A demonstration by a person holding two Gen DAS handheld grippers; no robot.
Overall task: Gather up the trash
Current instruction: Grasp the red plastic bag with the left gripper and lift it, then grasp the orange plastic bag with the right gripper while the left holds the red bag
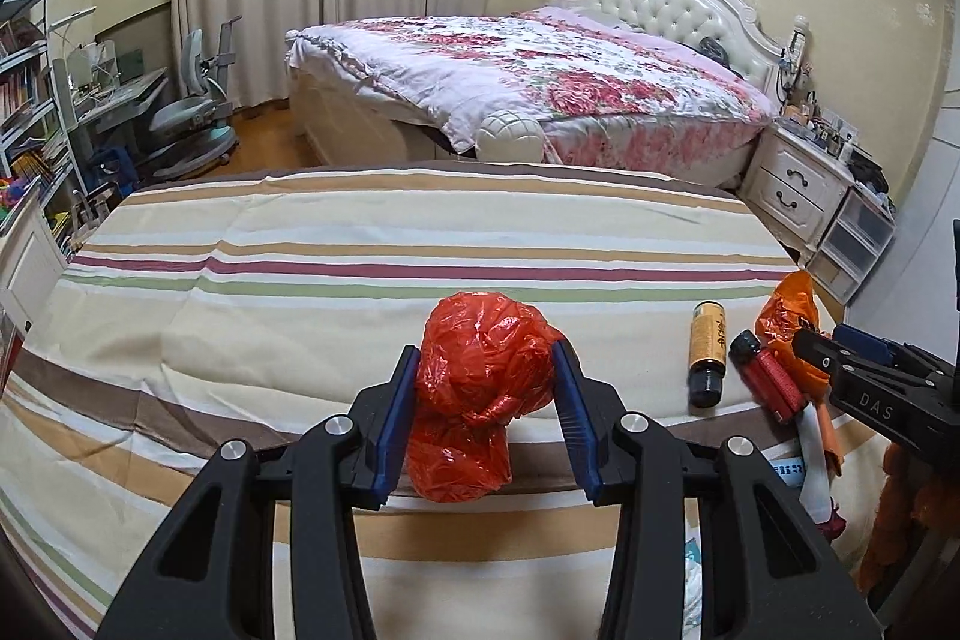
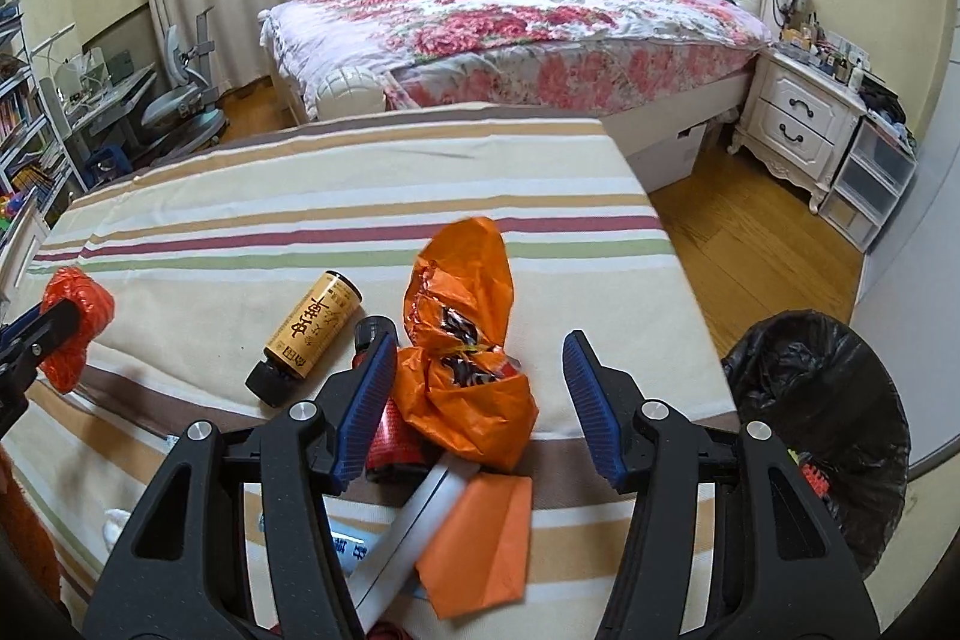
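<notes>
A crumpled red plastic bag (image 1: 480,376) sits between the blue pads of my left gripper (image 1: 486,349), which is shut on it just above the striped tablecloth (image 1: 360,232). The right wrist view shows the same bag (image 2: 81,298) at the far left in that gripper (image 2: 63,334). My right gripper (image 2: 480,340) is open around a crumpled orange wrapper (image 2: 468,388). The wrapper lies against the left pad, and a gap separates it from the right pad. That gripper (image 1: 834,343) also shows at the right edge of the left wrist view, beside the orange wrapper (image 1: 786,304).
A brown bottle with a yellow label (image 2: 312,340) lies on its side left of the wrapper, next to a red item with a black cap (image 2: 384,424). An orange paper piece (image 2: 480,538) and a white strip lie nearer. A black-lined trash bin (image 2: 828,400) stands on the floor at the right.
</notes>
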